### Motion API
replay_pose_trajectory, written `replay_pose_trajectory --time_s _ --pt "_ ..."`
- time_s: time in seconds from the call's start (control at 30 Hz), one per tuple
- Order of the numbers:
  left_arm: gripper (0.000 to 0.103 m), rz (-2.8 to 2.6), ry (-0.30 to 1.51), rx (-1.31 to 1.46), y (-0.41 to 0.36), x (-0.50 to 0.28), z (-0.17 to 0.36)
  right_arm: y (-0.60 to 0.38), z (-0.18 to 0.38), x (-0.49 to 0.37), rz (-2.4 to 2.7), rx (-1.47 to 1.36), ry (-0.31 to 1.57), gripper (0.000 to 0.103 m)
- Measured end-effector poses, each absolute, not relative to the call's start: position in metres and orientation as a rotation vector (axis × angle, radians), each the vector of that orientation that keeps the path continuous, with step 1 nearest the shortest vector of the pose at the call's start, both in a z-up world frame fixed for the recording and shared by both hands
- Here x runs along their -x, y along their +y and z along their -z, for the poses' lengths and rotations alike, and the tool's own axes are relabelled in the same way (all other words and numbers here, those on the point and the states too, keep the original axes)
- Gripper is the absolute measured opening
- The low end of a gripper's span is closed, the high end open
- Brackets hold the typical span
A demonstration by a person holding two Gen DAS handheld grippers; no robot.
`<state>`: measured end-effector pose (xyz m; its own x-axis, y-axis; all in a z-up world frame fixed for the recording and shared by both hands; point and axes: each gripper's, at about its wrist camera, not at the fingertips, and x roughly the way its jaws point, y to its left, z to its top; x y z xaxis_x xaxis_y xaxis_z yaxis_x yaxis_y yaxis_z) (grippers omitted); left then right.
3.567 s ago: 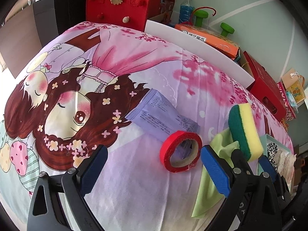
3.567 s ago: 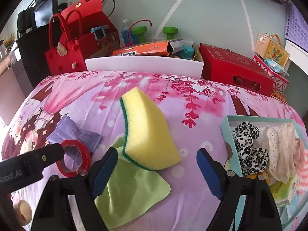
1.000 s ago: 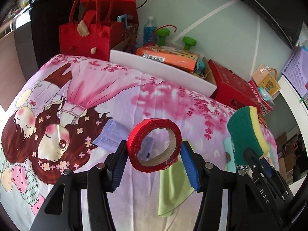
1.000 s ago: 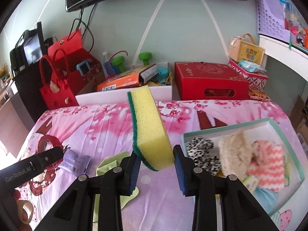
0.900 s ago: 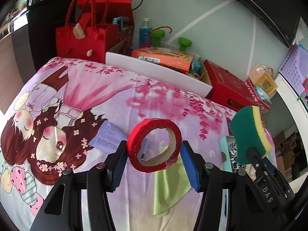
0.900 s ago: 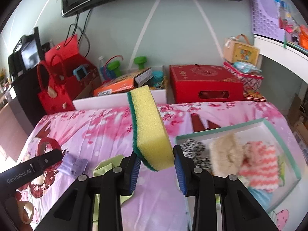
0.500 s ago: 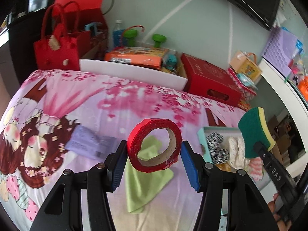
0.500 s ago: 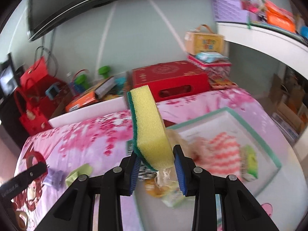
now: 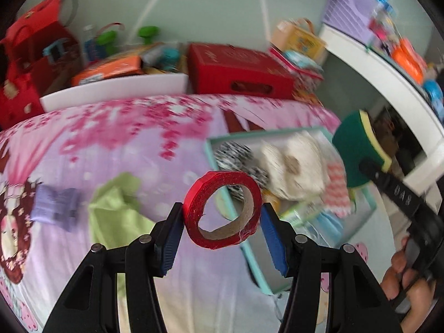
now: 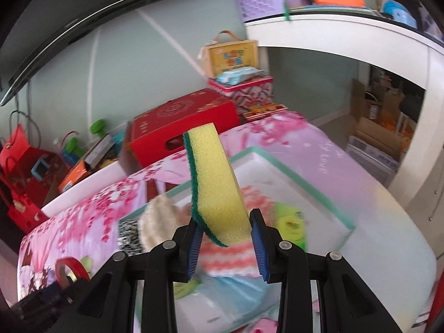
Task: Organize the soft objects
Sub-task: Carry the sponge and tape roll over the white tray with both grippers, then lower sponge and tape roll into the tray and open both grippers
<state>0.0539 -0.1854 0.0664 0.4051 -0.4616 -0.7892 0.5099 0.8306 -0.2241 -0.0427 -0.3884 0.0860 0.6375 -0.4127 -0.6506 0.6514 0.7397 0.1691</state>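
The sponge (image 10: 216, 183) stands nearly upright, pinched at its lower end by the right gripper (image 10: 226, 238), yellow face to the camera and green scourer to the left. It hangs above the tray (image 10: 294, 177), so that a release would probably drop it among the soft things already there: a striped cloth (image 10: 230, 258), a cream knit (image 10: 158, 222) and a spotted piece (image 10: 127, 236). The left gripper (image 9: 222, 230) clamps a tape roll (image 9: 222, 211) across its width, hole facing the camera, just over the tray's near-left edge (image 9: 249, 252). On the sheet (image 9: 133, 138) to the left lie a green cloth (image 9: 116, 211) and a purple packet (image 9: 55, 205), apparently yet to be sorted.
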Motion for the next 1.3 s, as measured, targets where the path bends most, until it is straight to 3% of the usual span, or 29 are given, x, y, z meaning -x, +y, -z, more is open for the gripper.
replay_pose_trajectory --time_s 0.57,1.3 --pt "0.057 0.702 1.062 -0.183 -0.247 -0.027 -0.029 -0.458 -0.052 0.083 0.825 -0.535 0.689 0.036" --pt "0.057 0.693 1.054 -0.201 -0.259 -0.031 -0.009 -0.45 -0.036 0.067 0.768 -0.521 0.767 0.036"
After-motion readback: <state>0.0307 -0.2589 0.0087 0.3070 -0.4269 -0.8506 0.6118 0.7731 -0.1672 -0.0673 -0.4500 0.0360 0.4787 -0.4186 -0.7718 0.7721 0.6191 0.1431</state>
